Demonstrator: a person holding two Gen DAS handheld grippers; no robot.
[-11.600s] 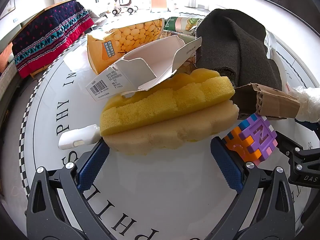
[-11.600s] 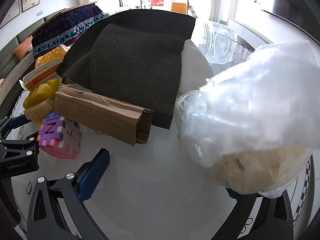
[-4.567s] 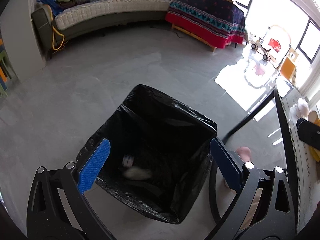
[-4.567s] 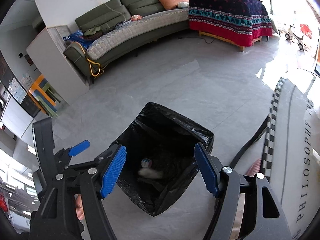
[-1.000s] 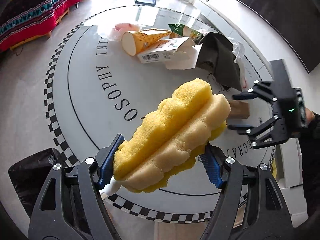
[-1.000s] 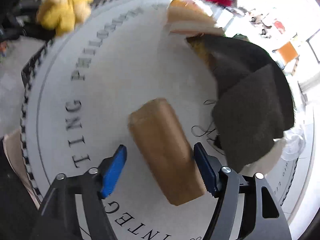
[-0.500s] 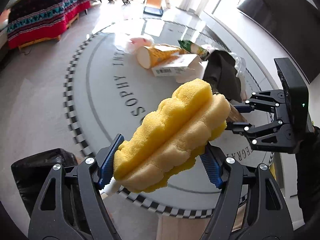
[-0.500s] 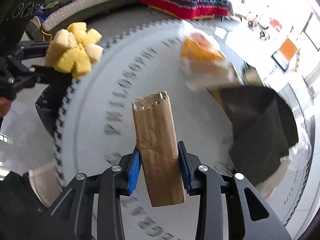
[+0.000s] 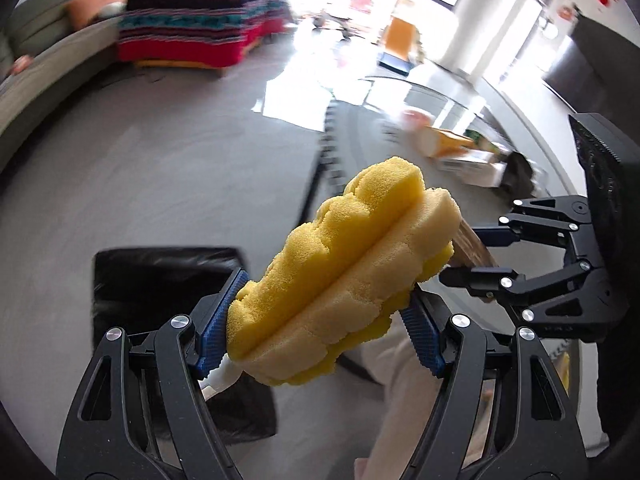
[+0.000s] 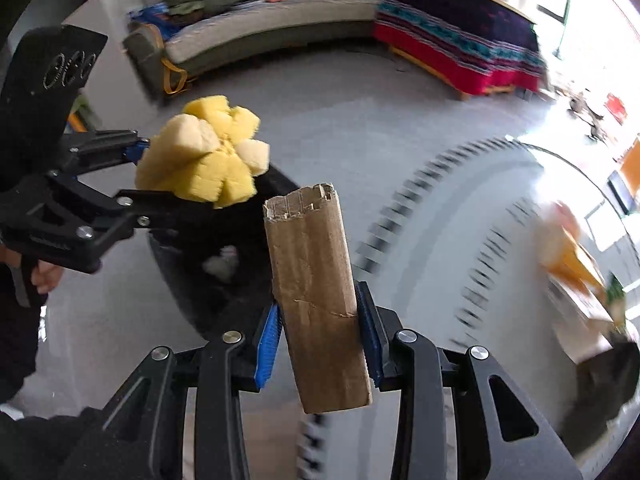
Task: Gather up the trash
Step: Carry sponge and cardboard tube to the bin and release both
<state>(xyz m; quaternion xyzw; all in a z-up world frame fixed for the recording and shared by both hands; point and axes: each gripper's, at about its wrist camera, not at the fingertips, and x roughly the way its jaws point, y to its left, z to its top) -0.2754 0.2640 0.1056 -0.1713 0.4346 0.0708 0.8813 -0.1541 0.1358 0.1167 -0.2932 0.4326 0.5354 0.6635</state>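
My left gripper (image 9: 320, 328) is shut on a long yellow sponge (image 9: 352, 276), held in the air above the grey floor. The same sponge (image 10: 204, 156) shows at the upper left of the right wrist view, in the left gripper (image 10: 160, 176). My right gripper (image 10: 318, 332) is shut on a folded piece of brown cardboard (image 10: 316, 300), which stands upright between the blue pads. In the left wrist view that right gripper (image 9: 480, 256) is at the right, with a sliver of the cardboard (image 9: 474, 246) showing. A black-lined trash bin (image 9: 160, 276) stands on the floor below the sponge; its dark opening (image 10: 224, 272) holds a pale scrap.
The round white table (image 10: 500, 280) with a checkered rim and black lettering lies to the right. On it are an orange carton (image 10: 572, 260), a white box and a dark cloth (image 9: 520, 172). A green sofa (image 10: 256, 36) and a red patterned cover (image 10: 460, 52) line the far wall.
Both grippers have swung off the table toward the floor and the trash bin, each keeping its load. One second ago the right jaws stood open around the cardboard; now they grip it.
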